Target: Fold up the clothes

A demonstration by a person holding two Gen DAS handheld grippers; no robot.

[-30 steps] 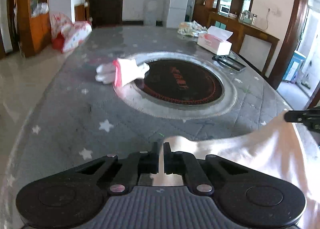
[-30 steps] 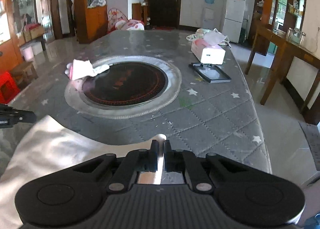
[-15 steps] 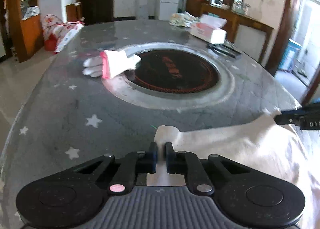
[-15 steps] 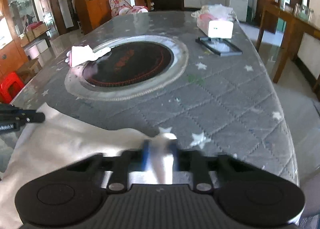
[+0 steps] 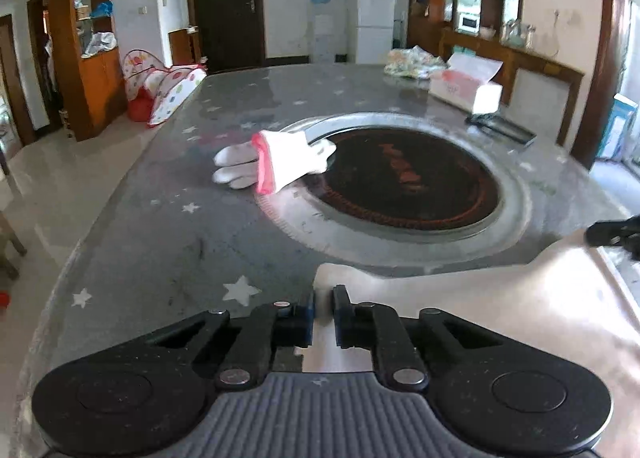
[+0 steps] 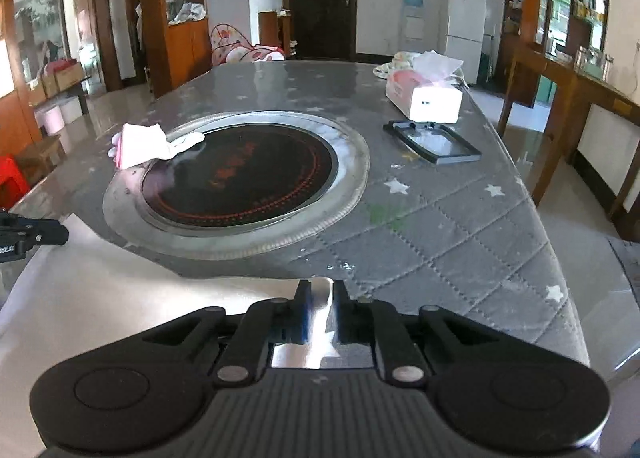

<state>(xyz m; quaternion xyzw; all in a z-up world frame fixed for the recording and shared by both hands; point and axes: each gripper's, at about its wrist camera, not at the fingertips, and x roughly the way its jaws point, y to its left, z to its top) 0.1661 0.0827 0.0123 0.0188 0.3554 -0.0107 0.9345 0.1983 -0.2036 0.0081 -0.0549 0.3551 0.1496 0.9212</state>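
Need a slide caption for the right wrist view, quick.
Right gripper, jaws just opening, pale cloth between them on the grey starred table; gloves beyond.

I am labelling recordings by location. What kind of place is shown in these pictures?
Most likely a home, an open dining and living room. A big table with a built-in round cooktop fills the middle, a white fridge stands by the far wall, and wooden shelves hold household things.

Items counted on the worktop (image 6: 440, 226)
One pale garment (image 6: 120, 298), one glove (image 6: 140, 142), one tissue box (image 6: 424, 98), one black tray (image 6: 432, 140) are seen.
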